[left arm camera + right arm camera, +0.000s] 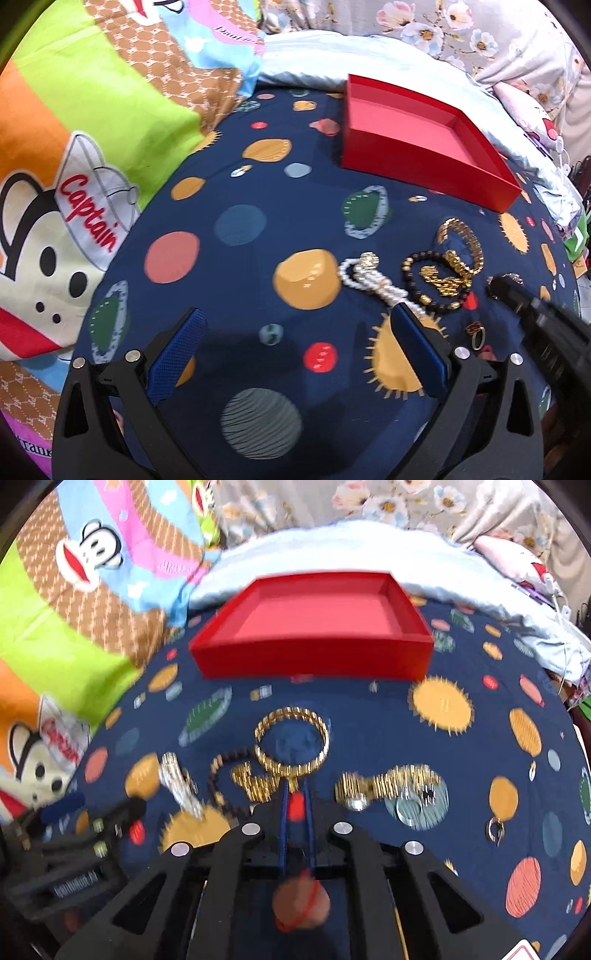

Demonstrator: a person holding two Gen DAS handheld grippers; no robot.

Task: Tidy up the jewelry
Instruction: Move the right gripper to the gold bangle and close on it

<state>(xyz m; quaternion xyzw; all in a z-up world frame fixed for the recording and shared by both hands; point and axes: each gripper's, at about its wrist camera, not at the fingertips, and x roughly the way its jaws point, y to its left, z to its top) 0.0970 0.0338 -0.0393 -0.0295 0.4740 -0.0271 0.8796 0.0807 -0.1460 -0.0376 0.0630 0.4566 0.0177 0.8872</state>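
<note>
Jewelry lies loose mid-frame below the empty red box (310,627) as my right gripper (296,781) pinches the gold bangle (291,742) for transfer, left gripper (295,328) wide, waiting.

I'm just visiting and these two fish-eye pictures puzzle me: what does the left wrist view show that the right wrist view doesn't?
Only the left view shows the left tongs open over bare cloth, and a small ring near the right tongs' black tip. Only the right view shows the right tongs nearly shut at the gold bangle, and the gold watch to its right. Both show the empty red box, the bangle, the dark bead bracelet, the pearl bracelet and the navy planet-print sheet.
</note>
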